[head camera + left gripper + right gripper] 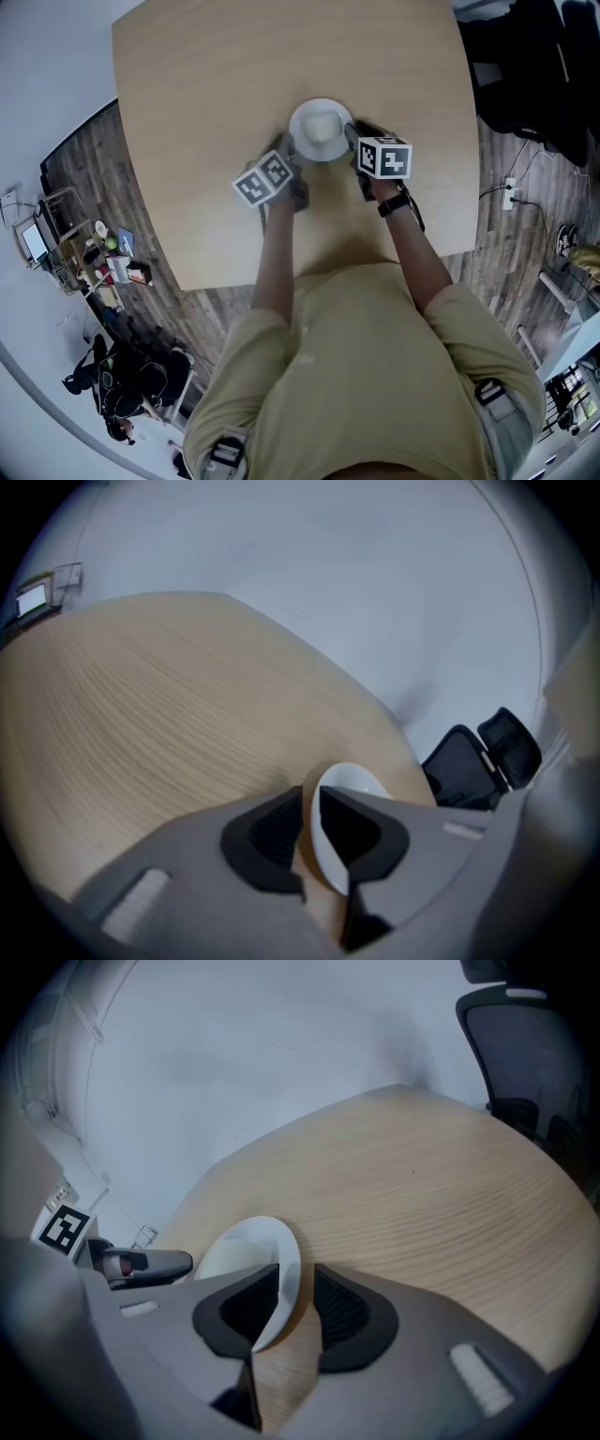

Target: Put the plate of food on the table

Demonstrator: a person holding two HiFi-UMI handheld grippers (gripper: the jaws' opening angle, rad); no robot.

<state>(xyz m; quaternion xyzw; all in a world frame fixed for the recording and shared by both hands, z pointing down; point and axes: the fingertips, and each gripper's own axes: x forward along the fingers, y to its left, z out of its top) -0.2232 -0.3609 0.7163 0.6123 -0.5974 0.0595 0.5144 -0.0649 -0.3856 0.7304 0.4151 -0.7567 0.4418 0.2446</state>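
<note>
At the bottom of the head view a person in a pale yellow shirt [375, 375] reaches both bare forearms up the frame, with a dark watch [394, 202] on the right wrist. Each hand holds a grey tool topped by a cube with square black-and-white markers.

The left gripper [310, 803] has its dark pads drawn close together on the near rim of a white plate [320, 129]. In its own view the rim fills the narrow slot between them. The right gripper [297, 1283] stands wider. The opposite rim of the plate lies between its jaws and leans on the left pad. Bare wood shows in the gap before the right pad, so it has no grip.

The plate sits just above the middle of the head view, between the two tools, resting on the light wooden table [234, 75]. What lies on it looks white and cannot be made out. In the right gripper view the other tool pokes in at the left edge, just beyond the plate.

Past the table, a dark plank floor [122, 187] runs down the left side of the head view. A small rack of clutter [94, 248] stands there at mid-left. At the far right of the left gripper view a black office chair [478, 761] stands against a plain pale wall [328, 574].
</note>
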